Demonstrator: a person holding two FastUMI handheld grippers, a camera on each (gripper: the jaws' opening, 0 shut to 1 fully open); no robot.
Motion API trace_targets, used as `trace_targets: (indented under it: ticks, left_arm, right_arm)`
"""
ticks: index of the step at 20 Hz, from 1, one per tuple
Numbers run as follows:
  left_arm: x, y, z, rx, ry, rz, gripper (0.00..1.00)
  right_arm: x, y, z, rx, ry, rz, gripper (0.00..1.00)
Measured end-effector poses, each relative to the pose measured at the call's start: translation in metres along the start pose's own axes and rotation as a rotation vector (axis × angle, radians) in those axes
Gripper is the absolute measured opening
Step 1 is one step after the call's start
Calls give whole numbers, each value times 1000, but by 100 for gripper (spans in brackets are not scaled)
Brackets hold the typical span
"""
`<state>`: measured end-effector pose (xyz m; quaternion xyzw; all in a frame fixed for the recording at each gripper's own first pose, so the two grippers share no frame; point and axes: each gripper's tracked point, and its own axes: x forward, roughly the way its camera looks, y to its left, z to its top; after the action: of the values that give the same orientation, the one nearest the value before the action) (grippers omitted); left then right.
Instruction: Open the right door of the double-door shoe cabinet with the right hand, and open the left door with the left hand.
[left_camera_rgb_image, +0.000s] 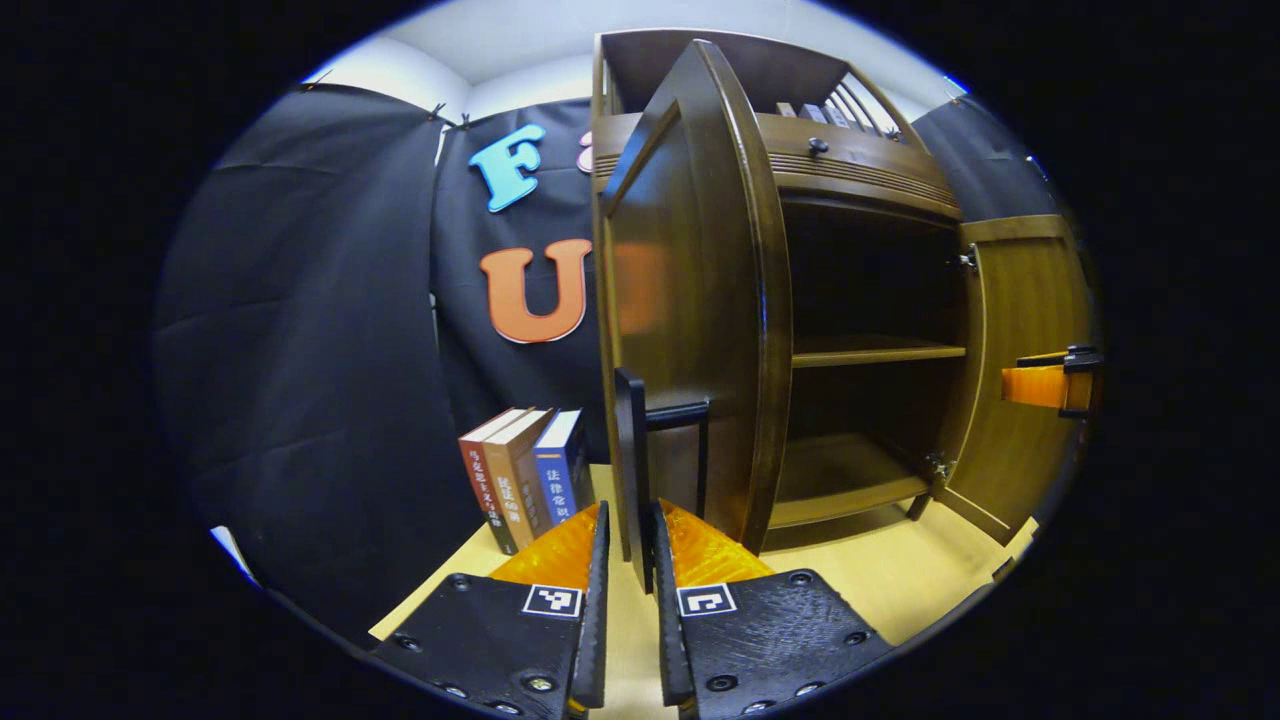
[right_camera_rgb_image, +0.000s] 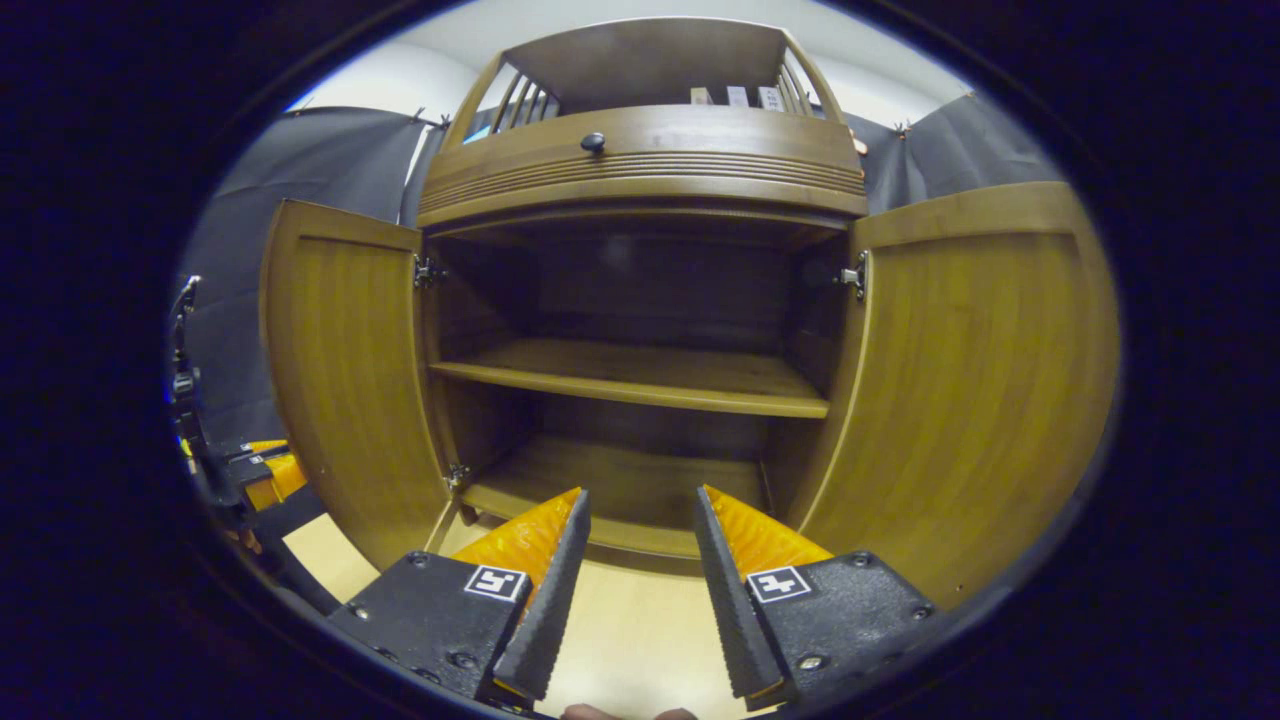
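The dark wooden shoe cabinet (right_camera_rgb_image: 640, 150) stands with both doors swung wide. In the left gripper view the left door (left_camera_rgb_image: 690, 280) is seen nearly edge-on, and my left gripper (left_camera_rgb_image: 630, 520) is shut on its black vertical handle (left_camera_rgb_image: 632, 450). The right door (left_camera_rgb_image: 1010, 350) stands open beyond it, with the right gripper (left_camera_rgb_image: 1055, 385) beside it. In the right gripper view my right gripper (right_camera_rgb_image: 635, 520) is open and holds nothing. It faces the cabinet's inside, between the left door (right_camera_rgb_image: 340, 380) and the right door (right_camera_rgb_image: 970, 380). The left gripper (right_camera_rgb_image: 250, 470) shows at the far left.
Inside, a middle shelf (right_camera_rgb_image: 640, 375) and a bottom board (right_camera_rgb_image: 620, 480) are bare. A drawer with a round knob (right_camera_rgb_image: 593, 142) sits above the doors. Three books (left_camera_rgb_image: 525, 475) stand left of the cabinet on the light wooden table (left_camera_rgb_image: 900, 580).
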<state>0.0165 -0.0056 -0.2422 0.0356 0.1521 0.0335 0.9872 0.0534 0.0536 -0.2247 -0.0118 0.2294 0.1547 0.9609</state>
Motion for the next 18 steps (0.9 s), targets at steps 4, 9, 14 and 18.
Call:
trace_targets:
  ticks: [4, 9, 14, 18]
  left_arm:
    - [-5, 35, -8, -84, 21, 44, 14]
    - [-5, 39, -11, -96, 32, 38, 14]
    - [-22, 80, -10, -61, 16, 131, 13]
    - [-29, 102, 2, -69, -11, 198, 15]
  right_arm:
    - [-1, 10, 5, -13, -3, 22, 70]
    - [-3, 19, 6, -39, -7, 37, 70]
    - [-5, 15, 3, -32, -4, 22, 67]
    - [-10, 14, 15, -17, -20, 16, 70]
